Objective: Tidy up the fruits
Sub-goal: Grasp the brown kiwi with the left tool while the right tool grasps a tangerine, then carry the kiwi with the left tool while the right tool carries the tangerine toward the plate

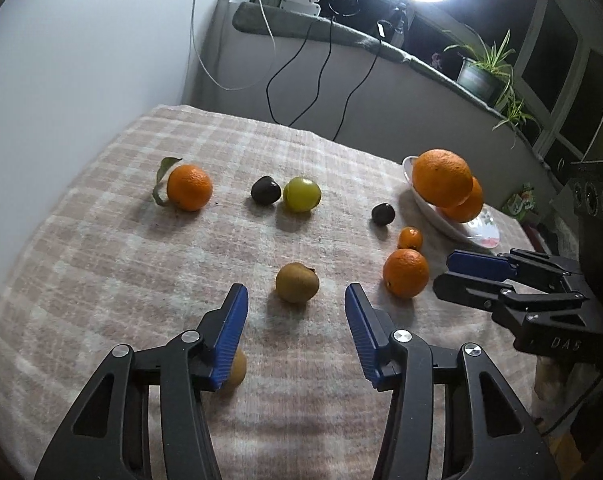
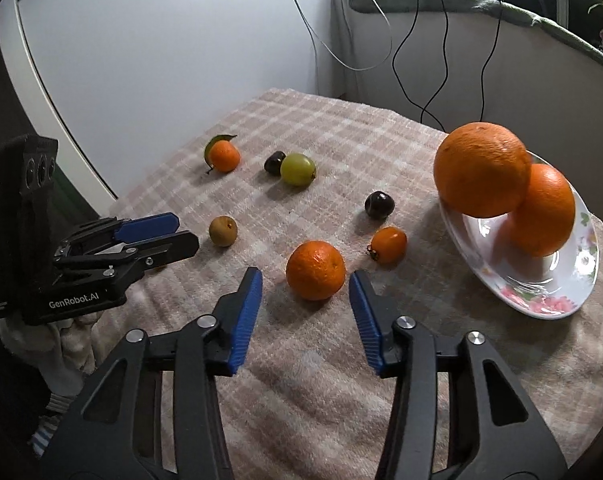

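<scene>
Lying on plaid cloth (image 2: 341,128): mandarin (image 2: 316,270) ahead of right gripper (image 2: 305,284), jaws apart, untouched; kiwi (image 1: 297,282) ahead of left gripper (image 1: 295,300), jaws apart, empty. Plate (image 2: 573,288) holds two oranges (image 2: 483,170), stacked.
</scene>
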`<state>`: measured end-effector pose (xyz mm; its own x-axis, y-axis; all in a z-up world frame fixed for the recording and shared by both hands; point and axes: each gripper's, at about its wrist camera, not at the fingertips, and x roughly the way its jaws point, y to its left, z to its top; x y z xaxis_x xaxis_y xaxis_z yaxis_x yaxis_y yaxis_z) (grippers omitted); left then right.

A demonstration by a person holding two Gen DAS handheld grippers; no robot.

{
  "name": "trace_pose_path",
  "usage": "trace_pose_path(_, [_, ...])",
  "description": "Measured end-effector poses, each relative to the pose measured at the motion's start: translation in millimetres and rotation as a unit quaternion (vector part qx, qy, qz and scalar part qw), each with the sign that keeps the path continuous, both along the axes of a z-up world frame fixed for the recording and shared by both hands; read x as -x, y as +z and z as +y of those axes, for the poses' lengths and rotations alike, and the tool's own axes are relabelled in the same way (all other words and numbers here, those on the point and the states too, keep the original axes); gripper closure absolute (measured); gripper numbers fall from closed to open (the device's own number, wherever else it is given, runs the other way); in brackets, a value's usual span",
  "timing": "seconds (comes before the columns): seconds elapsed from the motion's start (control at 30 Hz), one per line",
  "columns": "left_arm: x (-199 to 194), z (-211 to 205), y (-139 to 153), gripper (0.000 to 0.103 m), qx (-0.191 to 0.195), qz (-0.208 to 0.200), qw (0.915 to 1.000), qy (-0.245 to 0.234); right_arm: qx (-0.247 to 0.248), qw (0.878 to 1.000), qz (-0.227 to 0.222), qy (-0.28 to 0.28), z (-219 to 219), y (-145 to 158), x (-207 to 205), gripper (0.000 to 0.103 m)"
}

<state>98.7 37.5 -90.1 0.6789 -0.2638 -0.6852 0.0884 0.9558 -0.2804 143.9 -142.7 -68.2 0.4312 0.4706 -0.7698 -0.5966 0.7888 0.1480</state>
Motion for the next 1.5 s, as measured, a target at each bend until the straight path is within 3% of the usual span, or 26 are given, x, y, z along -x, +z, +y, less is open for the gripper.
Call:
trace_pose_path(0.3, [-16.0, -6.0, -13.5, 0.060, -0.012, 0.017, 0.9998, -0.007, 0.037, 0.999, 0.002, -0.011, 15.4, -19.0, -13.1, 0.059])
trace_pose_path(0.53, [-22.0, -6.7, -16.0, 0.065, -0.011, 0.021, 0.9997, -0.009, 0.036, 0.999, 0.008, -0.008, 18.5, -23.5, -14.6, 0.062])
trace_pose_path(0.8, [-26.3, -7.4, -21.5, 0.078, -0.017, 0.026, 0.9995, -0.009, 0.041, 0.999, 0.005, -0.005, 20.5, -23.8, -14.6, 0.062])
trace_pose_path(0.93, [-26.3, -7.0, -21.6, 0.078, -0.018, 0.025, 0.9995, -0.010, 0.045, 0.999, 0.001, -0.005, 21.4, -24.0, -13.1, 0.063])
trace_pose_path(1.5, [-13.4, -21.6, 2.8, 0.078, 0.003, 0.000, 0.9995, -0.032, -0.026, 0.999, 0.000, -0.023, -15.2, 0.5, 3.7, 0.064])
